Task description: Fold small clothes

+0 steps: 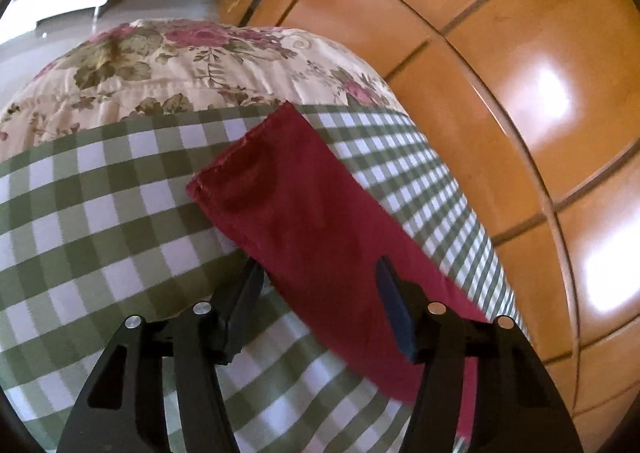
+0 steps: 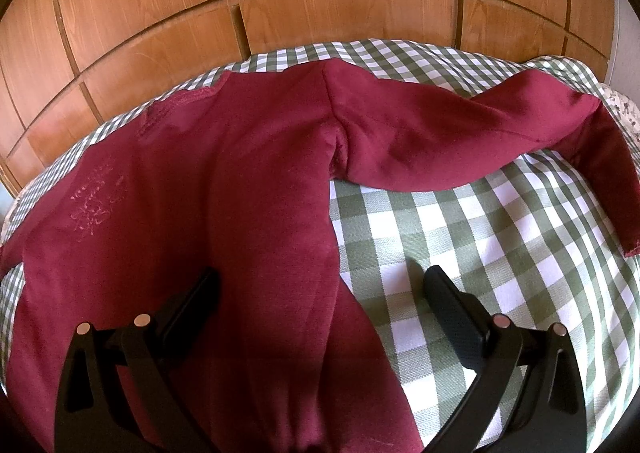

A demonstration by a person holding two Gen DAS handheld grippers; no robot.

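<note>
Gaping over the maroon sweater (image 2: 248, 189), both claws, left (image 1: 318, 273) and right (image 2: 320, 285), gripping nothing.

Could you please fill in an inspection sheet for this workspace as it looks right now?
Surface: green-and-white checked cloth spread flat.
Job's things: dark red long-sleeved top lies spread out; one sleeve stretched straight, the other bent.
Clutter: nothing seen.
Grippers: left gripper open, straddling the sleeve's edge; right gripper open over the top's side edge, holding nothing.
Cables: nothing seen.
Surroundings: glossy orange-brown wooden panels behind; cream floral quilt beyond the checked cloth.
</note>
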